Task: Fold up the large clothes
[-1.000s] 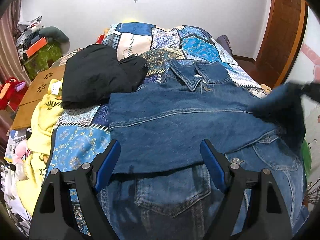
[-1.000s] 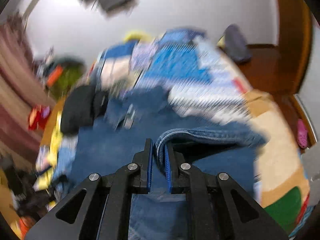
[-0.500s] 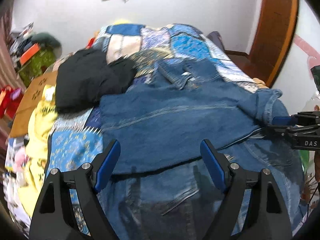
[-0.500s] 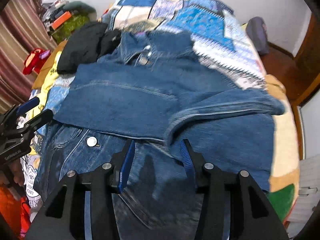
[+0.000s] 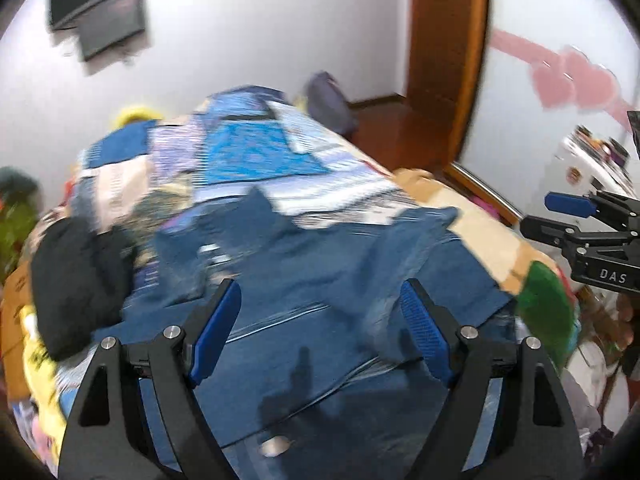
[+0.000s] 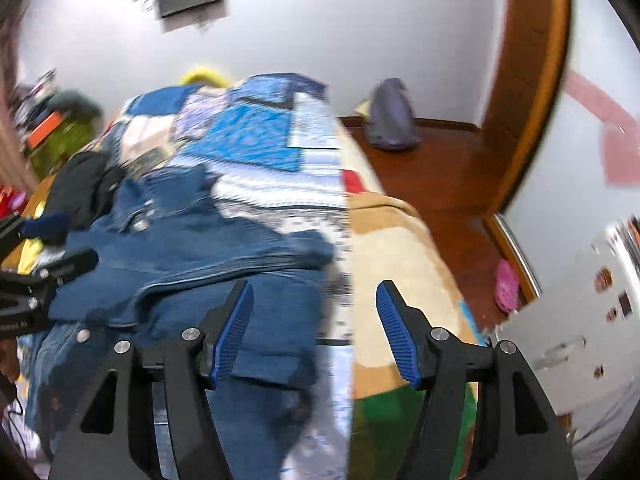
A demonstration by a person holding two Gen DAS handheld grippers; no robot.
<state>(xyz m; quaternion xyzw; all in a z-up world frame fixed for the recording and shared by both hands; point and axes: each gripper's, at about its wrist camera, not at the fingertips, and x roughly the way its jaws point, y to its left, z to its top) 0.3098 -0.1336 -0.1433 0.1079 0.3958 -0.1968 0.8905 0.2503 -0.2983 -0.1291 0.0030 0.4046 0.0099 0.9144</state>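
Bed (image 6: 400, 240) edge bare beside denim jacket (image 5: 320, 280), seemingly; right hand-held gripper (image 6: 316, 328) opening empty, left hand-held gripper (image 5: 320, 328) wide.

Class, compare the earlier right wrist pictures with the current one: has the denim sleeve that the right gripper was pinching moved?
Yes. The denim sleeve has left the right gripper, whose jaws are opening with nothing between them, and now lies folded across the denim jacket on the bed.
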